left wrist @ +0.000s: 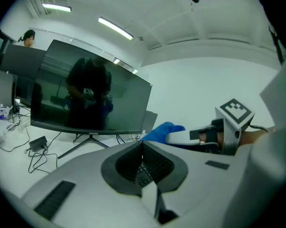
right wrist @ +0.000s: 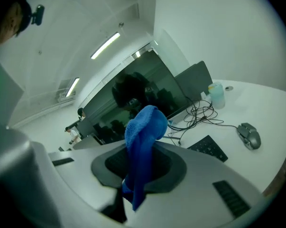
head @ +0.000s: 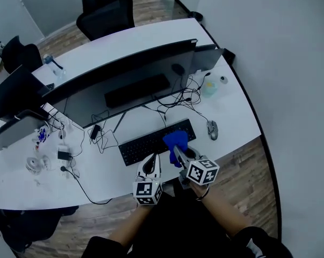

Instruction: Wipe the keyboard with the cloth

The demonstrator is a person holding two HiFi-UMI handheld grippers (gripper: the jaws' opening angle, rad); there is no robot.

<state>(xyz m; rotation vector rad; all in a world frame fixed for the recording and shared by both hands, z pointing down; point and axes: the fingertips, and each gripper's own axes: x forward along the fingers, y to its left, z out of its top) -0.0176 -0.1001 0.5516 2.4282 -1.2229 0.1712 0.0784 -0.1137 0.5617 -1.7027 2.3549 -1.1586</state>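
Observation:
The black keyboard (head: 151,143) lies on the white desk in front of the big monitor. A blue cloth (head: 176,140) hangs bunched over the keyboard's right part, with my right gripper (head: 178,153) shut on it. In the right gripper view the cloth (right wrist: 143,144) stands up between the jaws and hides their tips; a corner of the keyboard (right wrist: 208,149) shows to the right. My left gripper (head: 151,161) hovers just left of it at the keyboard's near edge, jaws together and holding nothing. In the left gripper view the cloth (left wrist: 162,130) shows to the right.
A curved monitor (head: 130,79) stands behind the keyboard, with tangled cables (head: 178,102) under it. A grey mouse (head: 212,128) lies to the right of the keyboard, a pale bottle (head: 209,87) farther back. Adapters and small items (head: 62,155) lie at the left. The desk edge (head: 247,144) curves close by.

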